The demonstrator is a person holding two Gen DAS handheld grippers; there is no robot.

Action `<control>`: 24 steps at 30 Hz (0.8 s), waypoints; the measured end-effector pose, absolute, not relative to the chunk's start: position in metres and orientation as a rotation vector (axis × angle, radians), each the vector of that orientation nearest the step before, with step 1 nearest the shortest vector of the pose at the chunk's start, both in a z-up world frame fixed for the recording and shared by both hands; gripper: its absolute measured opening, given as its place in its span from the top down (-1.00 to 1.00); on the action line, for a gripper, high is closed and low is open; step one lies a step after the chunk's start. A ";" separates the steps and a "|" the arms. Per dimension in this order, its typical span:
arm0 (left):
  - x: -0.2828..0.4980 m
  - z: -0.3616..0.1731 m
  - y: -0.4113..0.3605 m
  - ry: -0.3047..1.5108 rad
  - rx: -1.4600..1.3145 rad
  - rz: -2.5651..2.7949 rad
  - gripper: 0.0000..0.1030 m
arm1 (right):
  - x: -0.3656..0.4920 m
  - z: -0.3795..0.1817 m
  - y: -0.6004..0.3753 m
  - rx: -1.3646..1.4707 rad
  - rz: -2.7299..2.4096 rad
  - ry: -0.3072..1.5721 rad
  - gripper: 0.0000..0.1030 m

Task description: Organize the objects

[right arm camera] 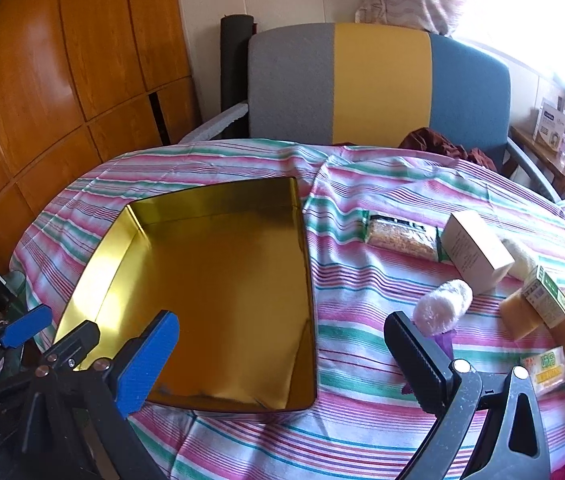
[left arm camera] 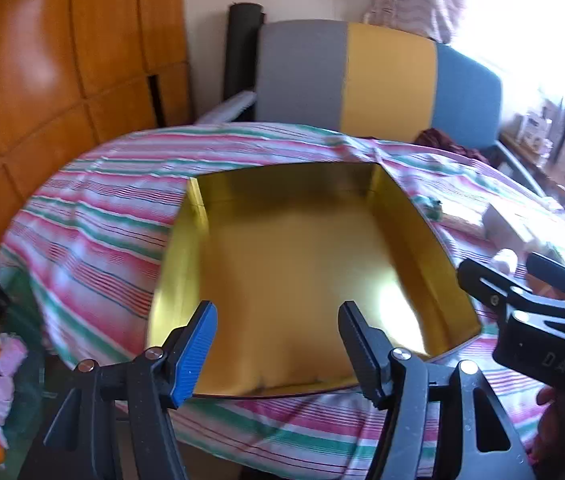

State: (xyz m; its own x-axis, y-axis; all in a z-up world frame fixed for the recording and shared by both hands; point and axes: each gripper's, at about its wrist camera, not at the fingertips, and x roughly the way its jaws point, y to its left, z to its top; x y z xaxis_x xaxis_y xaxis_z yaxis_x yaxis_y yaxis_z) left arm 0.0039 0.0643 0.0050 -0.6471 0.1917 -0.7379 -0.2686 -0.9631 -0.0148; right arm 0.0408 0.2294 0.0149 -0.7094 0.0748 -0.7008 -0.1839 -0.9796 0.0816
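An empty gold metal tin [left arm camera: 302, 264] [right arm camera: 218, 280] lies open on the striped tablecloth. My left gripper [left arm camera: 276, 320] is open and empty, over the tin's near edge. My right gripper [right arm camera: 282, 340] is open and empty, over the tin's right rim; it also shows in the left wrist view [left arm camera: 522, 276]. Right of the tin lie a fluffy white roll [right arm camera: 442, 306], a white carton [right arm camera: 476, 250], a snack bar [right arm camera: 400, 234], a green and white box [right arm camera: 544, 294], tan sponge blocks [right arm camera: 520, 314] and a yellow packet [right arm camera: 548, 370].
The table is covered by a pink, green and white striped cloth [right arm camera: 362, 292]. A chair with grey, yellow and blue back [right arm camera: 378, 84] stands behind it. A wooden wardrobe [right arm camera: 62, 80] fills the left. A side shelf with boxes [right arm camera: 550, 124] is at the right.
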 end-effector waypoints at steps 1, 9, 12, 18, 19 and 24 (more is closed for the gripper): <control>0.003 0.004 0.067 0.136 -1.172 2.613 -0.24 | 0.041 0.014 0.232 -1.124 2.768 0.218 -1.00; 0.007 0.011 0.100 0.160 -1.130 2.436 -0.24 | 0.053 0.015 0.266 -1.104 2.715 0.214 -1.00; 0.011 0.017 0.120 0.182 -1.083 2.343 -0.24 | 0.063 0.012 0.295 -1.110 2.656 0.255 -1.00; 0.023 0.023 0.177 0.271 -0.985 2.111 -0.24 | 0.091 0.008 0.368 -1.135 2.523 0.333 -1.00; 0.026 0.024 0.188 0.303 -0.946 2.095 -0.24 | 0.096 0.007 0.381 -1.139 2.499 0.349 -1.00; 0.028 0.014 0.237 0.404 -0.986 1.969 -0.24 | 0.124 0.014 0.452 -1.133 2.377 0.399 -1.00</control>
State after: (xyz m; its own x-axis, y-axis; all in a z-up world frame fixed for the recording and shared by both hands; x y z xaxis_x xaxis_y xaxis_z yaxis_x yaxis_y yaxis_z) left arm 0.0280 0.2370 0.0141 -0.3057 0.5616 -0.7689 -0.8190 -0.5669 -0.0885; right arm 0.1244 0.4517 0.0144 -0.5462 0.2899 -0.7859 -0.5307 -0.8457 0.0568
